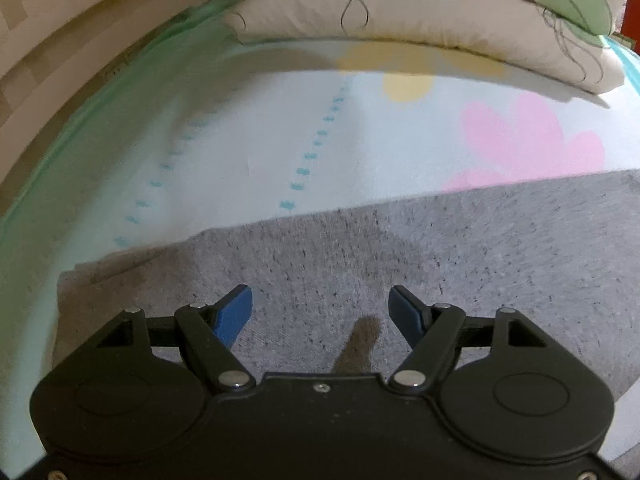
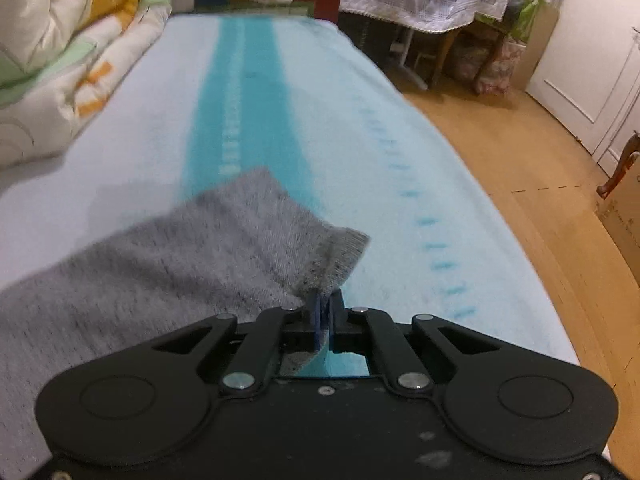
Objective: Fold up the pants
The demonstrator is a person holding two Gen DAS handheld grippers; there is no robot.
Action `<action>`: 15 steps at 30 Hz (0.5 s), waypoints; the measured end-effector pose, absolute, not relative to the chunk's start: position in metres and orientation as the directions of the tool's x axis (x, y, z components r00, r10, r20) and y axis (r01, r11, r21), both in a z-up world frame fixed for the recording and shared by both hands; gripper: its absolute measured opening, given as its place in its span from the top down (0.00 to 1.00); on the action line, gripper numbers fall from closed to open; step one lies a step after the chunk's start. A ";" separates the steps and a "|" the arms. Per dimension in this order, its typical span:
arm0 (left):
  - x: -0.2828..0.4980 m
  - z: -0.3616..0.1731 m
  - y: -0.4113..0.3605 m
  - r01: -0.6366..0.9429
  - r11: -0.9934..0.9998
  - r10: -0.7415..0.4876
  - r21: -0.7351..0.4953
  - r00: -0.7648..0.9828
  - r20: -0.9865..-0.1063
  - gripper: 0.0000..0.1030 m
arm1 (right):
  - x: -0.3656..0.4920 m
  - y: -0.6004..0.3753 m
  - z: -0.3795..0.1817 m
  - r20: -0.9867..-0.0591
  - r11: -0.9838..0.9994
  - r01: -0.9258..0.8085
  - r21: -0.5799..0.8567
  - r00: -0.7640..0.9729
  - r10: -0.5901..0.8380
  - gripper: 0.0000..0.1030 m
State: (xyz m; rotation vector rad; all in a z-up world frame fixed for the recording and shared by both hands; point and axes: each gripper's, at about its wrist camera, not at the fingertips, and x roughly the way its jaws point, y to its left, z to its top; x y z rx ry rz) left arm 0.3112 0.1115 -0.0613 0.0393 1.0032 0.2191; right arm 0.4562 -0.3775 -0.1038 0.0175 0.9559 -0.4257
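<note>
**One corner pinched, the other side not yet held**

Bedroom light falls on a bed (image 2: pixel 132 152) with a pale blue sheet, folded quilts (image 1: pixel 420 28) stacked at its far side and a wooden floor (image 2: pixel 500 152) beyond its edge. Grey pants (image 1: pixel 400 248) lie spread flat on the sheet. The right gripper (image 2: pixel 325 304) has its fingers pressed together on a cuffed corner of the cloth, which rises from between them and trails away to their left. The left gripper (image 1: pixel 321 308) hangs over the fabric with its fingers spread wide, nothing between them, the cloth lying flat just beyond and under them.

Risk, as I judge it: only a thin edge seems to sit in the right pinch, so a quick lift could pull it free. Lifting one side alone would likely drag and skew the pants, and a shallow left grab may catch only the top layer, leaving a crooked fold.
</note>
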 end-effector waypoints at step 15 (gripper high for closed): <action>0.327 -0.082 0.116 -0.128 0.974 0.227 0.188 0.510 -0.829 0.23 | 0.465 -0.363 -0.061 -0.797 0.941 0.335 -0.049 0.554 -0.239 0.77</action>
